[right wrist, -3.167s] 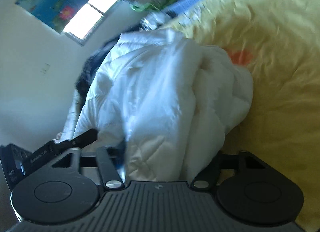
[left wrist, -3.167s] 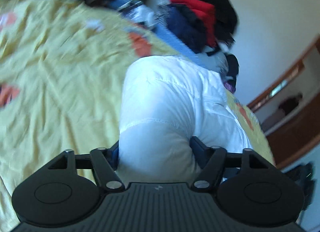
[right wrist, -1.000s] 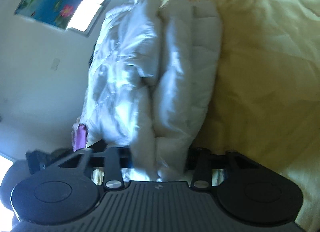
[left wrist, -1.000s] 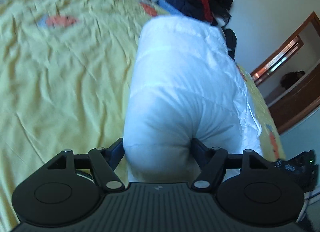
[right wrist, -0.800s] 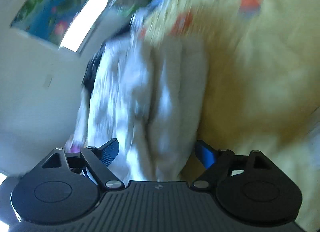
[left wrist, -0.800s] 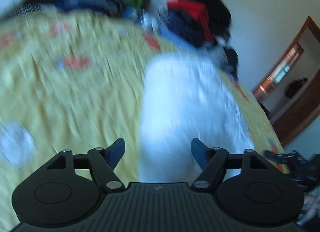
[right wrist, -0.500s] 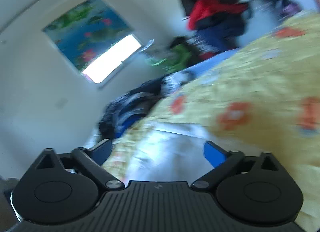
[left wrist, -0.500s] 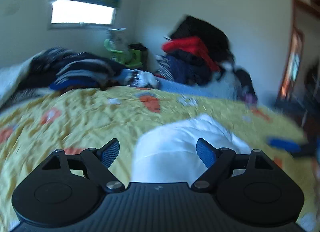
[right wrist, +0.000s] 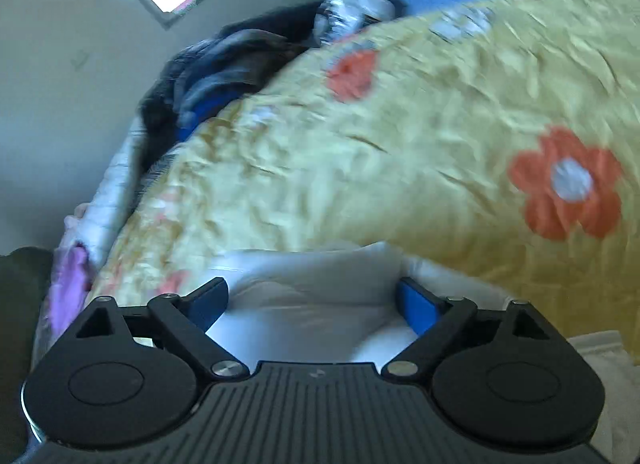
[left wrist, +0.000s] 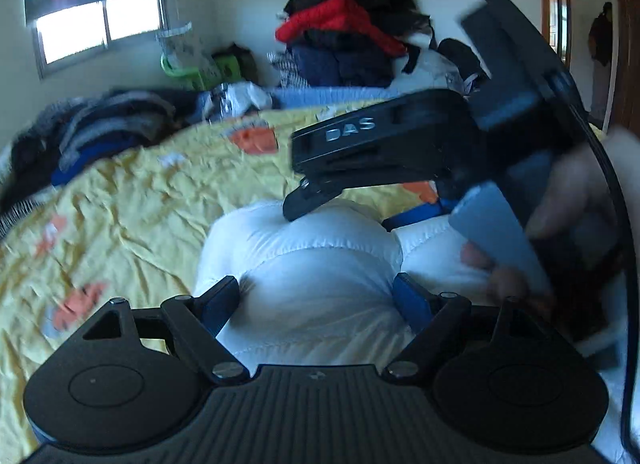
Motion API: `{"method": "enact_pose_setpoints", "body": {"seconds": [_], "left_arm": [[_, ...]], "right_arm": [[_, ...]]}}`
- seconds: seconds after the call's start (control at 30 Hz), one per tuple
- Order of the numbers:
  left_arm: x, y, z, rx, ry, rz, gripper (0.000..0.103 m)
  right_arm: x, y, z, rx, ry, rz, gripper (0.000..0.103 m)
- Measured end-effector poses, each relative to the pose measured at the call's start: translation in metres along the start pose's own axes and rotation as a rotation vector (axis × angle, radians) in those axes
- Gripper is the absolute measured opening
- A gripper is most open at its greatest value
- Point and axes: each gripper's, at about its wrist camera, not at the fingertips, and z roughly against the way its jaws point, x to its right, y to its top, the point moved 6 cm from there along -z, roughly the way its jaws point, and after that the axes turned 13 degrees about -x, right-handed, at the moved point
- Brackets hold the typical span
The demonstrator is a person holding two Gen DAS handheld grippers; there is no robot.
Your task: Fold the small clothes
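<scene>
Lying: white puffy garment [left wrist: 320, 264] folded on yellow bedspread [left wrist: 140, 204], long axis running away from both grippers.
L gripper [left wrist: 316, 296]: jaws wide, straddling near end, no grip.
R gripper [right wrist: 312, 296]: wide, empty, over garment edge [right wrist: 312, 304]; just been opening, then easing in slightly.
Nearer: about equal.

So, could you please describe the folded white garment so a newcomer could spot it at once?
Start at the bed with the yellow flowered cover. The white puffy garment lies folded on its near side. Unlike the dark clothes piles behind, it is plain white and quilted.
</scene>
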Motion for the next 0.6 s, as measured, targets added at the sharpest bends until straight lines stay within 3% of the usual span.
{"method": "enact_pose_setpoints", "body": {"seconds": [0.1,0.27,0.4,0.5,0.6], "left_arm": [[-0.004,-0.002,-0.010,-0.015,-0.030,0.028,0.085],[-0.005,-0.006,-0.020,-0.009,-0.015,0.013,0.085],[-0.001,-0.012,-0.019,0.003,-0.008,-0.006,0.086],[-0.003,-0.011,-0.020,-0.008,-0.008,-0.004,0.087],[-0.004,-0.011,-0.020,-0.011,-0.010,0.005,0.087]], "right_arm": [[0.009,-0.004,-0.008,0.006,-0.001,-0.002,0.095],[0.007,-0.012,-0.021,0.055,-0.038,0.086,0.100],[0.009,-0.010,-0.021,0.088,-0.011,0.082,0.101],[0.013,-0.010,-0.001,0.135,-0.003,0.007,0.092],[0.008,-0.016,0.043,0.236,0.059,-0.060,0.093]]}}
